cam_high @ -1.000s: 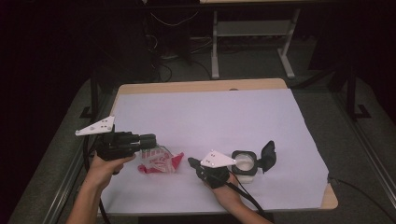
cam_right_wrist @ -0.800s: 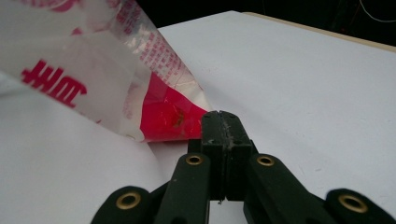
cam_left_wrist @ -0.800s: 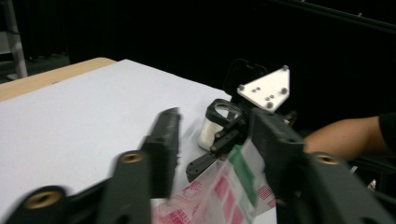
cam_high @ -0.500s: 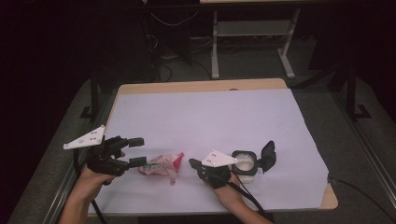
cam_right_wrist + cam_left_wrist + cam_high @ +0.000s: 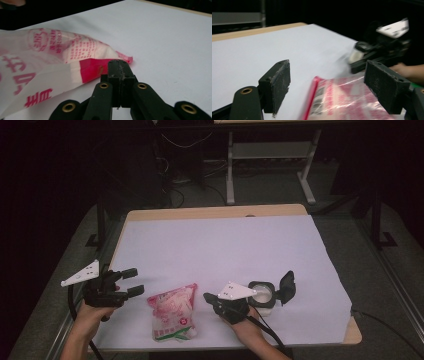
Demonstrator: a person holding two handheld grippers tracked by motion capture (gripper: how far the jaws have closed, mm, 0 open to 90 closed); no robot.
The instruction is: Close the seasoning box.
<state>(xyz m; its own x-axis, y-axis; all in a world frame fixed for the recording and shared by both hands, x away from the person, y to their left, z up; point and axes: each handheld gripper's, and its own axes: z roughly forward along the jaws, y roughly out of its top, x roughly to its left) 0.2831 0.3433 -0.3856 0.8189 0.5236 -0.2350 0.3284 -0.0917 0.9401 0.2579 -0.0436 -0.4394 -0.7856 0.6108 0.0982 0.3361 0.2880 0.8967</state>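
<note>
A light wooden rectangular surface (image 5: 210, 212) stands on a grey carpeted floor (image 5: 395, 285), and a large white sheet of paper (image 5: 220, 250) covers nearly all of its top, leaving a strip of bare wood along the far edge and at the near right corner. Near the front edge, left of centre, a clear plastic bag printed in pink and red (image 5: 173, 318) lies flat on the sheet with white contents inside. To its right, well apart, a small clear container with a black hinged lid standing open (image 5: 266, 294) rests on the sheet, showing something white within.
</note>
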